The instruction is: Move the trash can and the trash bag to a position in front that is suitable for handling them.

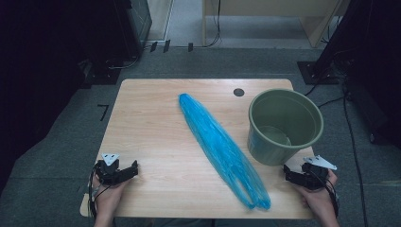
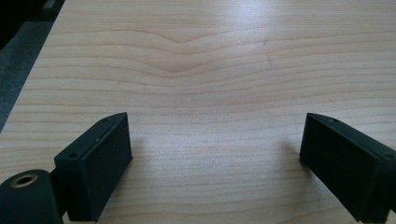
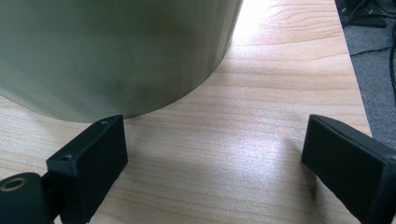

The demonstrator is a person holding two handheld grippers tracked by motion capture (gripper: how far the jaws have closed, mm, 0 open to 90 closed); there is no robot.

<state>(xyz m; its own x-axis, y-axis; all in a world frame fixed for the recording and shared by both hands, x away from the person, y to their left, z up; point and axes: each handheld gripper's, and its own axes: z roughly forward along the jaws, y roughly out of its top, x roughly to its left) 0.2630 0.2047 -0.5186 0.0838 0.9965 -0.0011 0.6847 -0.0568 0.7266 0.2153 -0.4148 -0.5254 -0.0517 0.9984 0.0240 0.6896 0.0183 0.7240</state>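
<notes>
A long blue plastic bag (image 1: 220, 146) lies slantwise across the middle of the wooden table (image 1: 151, 123), from the far centre down to the near right. A green bucket (image 1: 283, 125) stands upright at the right side, empty inside. My left gripper (image 1: 124, 173) rests at the near left corner, open, with bare wood between its jaws (image 2: 215, 154). My right gripper (image 1: 292, 176) sits at the near right corner, just in front of the bucket (image 3: 116, 51), open with nothing between its jaws.
A dark round hole (image 1: 239, 92) marks the table's far edge near the bucket. Grey carpet, cables (image 1: 331, 101) and dark equipment stands surround the table. A wooden frame (image 1: 265, 19) stands at the back.
</notes>
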